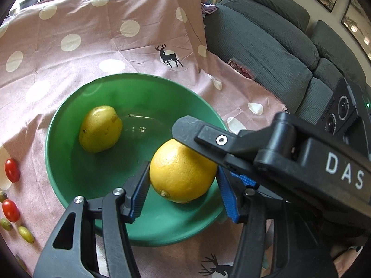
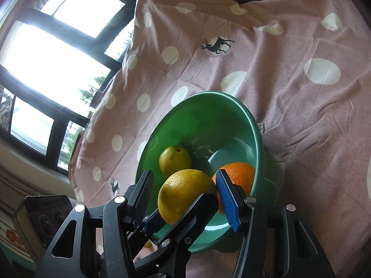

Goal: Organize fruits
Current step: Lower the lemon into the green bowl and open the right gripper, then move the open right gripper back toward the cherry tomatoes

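A green bowl [image 1: 69, 125] stands on a pink spotted cloth [image 1: 92, 46]. Inside it lie a yellow pear [image 1: 100, 128] and a yellow citrus fruit [image 1: 183, 171]. My left gripper [image 1: 182, 166] is shut on the citrus, a pad on either side, low in the bowl. One finger [image 1: 197, 134] of my right gripper reaches in from the right just over the citrus. In the right wrist view the right gripper [image 2: 184, 173] stands open over the bowl [image 2: 208, 106], pressing on nothing. An orange [image 2: 241, 173] lies behind its blue pad, beside the citrus [image 2: 183, 192] and pear [image 2: 175, 159]. The left gripper's fingers [image 2: 192, 215] cross below.
Two red cherry tomatoes [image 1: 11, 170] [image 1: 10, 210] and small green-yellow fruits [image 1: 25, 234] lie on the cloth left of the bowl. A grey sofa [image 1: 266, 46] runs along the right. A window [image 2: 46, 58] is on the far side.
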A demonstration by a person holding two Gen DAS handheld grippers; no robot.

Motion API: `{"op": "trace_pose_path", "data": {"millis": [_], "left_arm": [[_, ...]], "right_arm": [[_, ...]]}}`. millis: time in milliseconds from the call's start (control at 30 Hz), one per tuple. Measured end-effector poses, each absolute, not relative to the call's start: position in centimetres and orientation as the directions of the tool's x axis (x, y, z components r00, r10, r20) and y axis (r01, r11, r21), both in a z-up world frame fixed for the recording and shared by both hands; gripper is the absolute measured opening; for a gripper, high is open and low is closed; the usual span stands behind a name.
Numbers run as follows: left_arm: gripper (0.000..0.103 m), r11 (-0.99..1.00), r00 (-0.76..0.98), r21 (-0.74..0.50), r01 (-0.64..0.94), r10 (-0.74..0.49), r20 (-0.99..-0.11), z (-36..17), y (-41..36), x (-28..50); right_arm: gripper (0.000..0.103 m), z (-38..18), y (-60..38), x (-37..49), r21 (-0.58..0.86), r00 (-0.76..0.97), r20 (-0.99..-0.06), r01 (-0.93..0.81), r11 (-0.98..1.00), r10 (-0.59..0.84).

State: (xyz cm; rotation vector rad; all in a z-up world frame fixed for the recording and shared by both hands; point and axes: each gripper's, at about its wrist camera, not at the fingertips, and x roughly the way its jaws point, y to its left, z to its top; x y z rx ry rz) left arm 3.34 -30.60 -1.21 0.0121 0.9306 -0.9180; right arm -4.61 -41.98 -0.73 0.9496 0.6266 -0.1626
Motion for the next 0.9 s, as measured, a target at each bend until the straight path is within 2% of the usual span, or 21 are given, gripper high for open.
{"op": "trace_pose_path", "data": {"millis": [167,333,633,900], "left_arm": [[0.057,0.67,0.288,-0.338,0.661,-0.642,-0.711,-1.3,-30.9,3.5],[0.067,0.701,0.326,-0.304,0.645,-0.612,-0.72,-1.1,-30.4,3.5],[0.071,0.705,0.327,-0.311,0.637,-0.613,-0.719,-0.8,-29.0,3.3],[0.078,0.72,0.385,-0.383,0.578,-0.655,-0.65,1.2,-23.7,2.6]], "right_arm": [[0.059,-0.7,-42.0,-4.7,0.703,0.814,-0.568,0.404,0.585,0.12],[0.059,-0.4,-42.0,-4.9,0.693,0.815,-0.571,0.417,0.588,0.095],[0.059,-0.1,-41.8,-5.1,0.681,0.82,-0.568,0.416,0.603,0.076],[0.059,0.3,-41.0,-5.2,0.632,0.803,-0.596,0.445,0.634,0.03]]}}
